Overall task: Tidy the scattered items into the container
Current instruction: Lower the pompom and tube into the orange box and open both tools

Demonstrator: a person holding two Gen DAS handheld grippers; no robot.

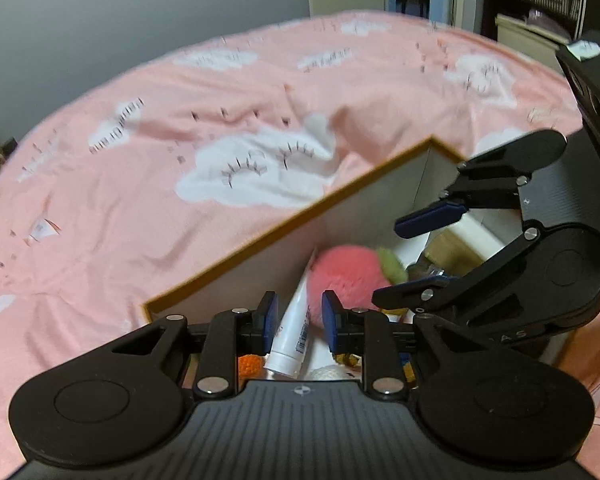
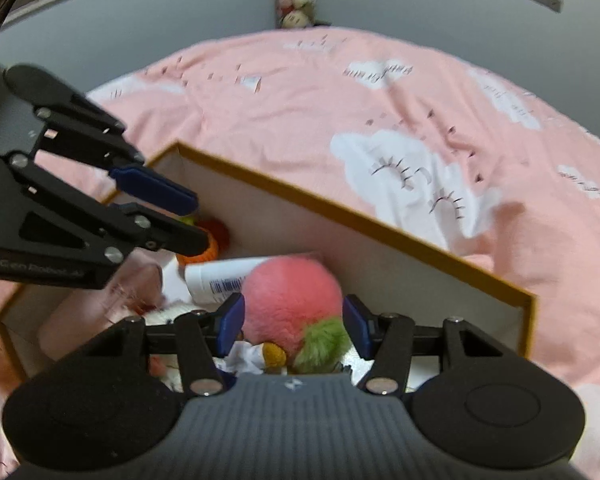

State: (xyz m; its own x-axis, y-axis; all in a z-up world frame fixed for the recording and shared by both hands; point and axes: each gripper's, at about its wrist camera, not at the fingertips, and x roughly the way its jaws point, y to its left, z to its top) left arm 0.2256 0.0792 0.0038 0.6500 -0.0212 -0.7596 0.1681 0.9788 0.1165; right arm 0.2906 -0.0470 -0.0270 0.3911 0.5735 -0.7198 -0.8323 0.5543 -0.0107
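In the right wrist view, the right gripper (image 2: 293,322) is seen low in the centre of the frame, its jaws spread with a blue pad on either side of the pink plush (image 2: 292,300); whether the pads press it cannot be told. The plush, with a green tuft at its lower right, lies inside the box (image 2: 380,216). Just behind it a white tube (image 2: 216,276) lies on its side, and an orange knitted item (image 2: 208,250) sits further back at centre left. The left gripper (image 2: 176,216) reaches in from the left edge, its jaws slightly parted and nothing seen between them.

In the left wrist view, the left gripper (image 1: 299,322) is at the bottom centre, jaws parted, with the tube (image 1: 294,332) seen through the gap below them. The plush (image 1: 348,276) lies beyond, right of centre. The right gripper (image 1: 424,252) enters from the right edge, jaws wide apart above the box (image 1: 284,232). Beyond the box wall, a pink sheet (image 1: 180,128) printed with white clouds fills the upper frame.
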